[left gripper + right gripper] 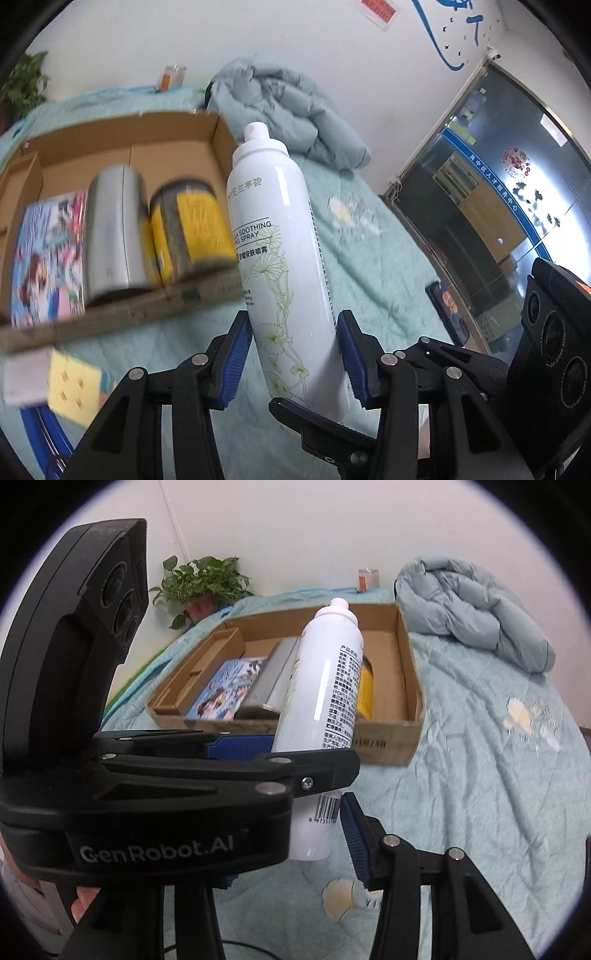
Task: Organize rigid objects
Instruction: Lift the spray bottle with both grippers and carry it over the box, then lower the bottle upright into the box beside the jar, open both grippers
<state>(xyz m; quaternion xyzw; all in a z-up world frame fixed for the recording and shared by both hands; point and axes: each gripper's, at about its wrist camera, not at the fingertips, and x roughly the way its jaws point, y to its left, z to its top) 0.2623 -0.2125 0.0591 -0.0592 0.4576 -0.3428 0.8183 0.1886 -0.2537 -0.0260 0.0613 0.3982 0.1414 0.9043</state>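
Observation:
A white spray bottle (284,240) with green flower print is lifted above the bed, tilted, nozzle up. My left gripper (295,354) is shut on its lower body, a blue pad on each side. My right gripper (310,834) is shut on the same bottle (325,686) near its base; its right pad (354,842) shows, while the other is hidden behind the left gripper's body (155,812). Beyond lies an open cardboard box (177,155) (410,672) holding a colourful book (48,258), a silver can (114,229) and a yellow-labelled jar (188,225).
A teal bedspread (480,775) covers the bed. A bundled grey-blue quilt (472,613) lies right of the box. A potted plant (203,579) stands at the wall. A yellow-faced cube (74,387) lies in front of the box. A glass door (498,184) is at the right.

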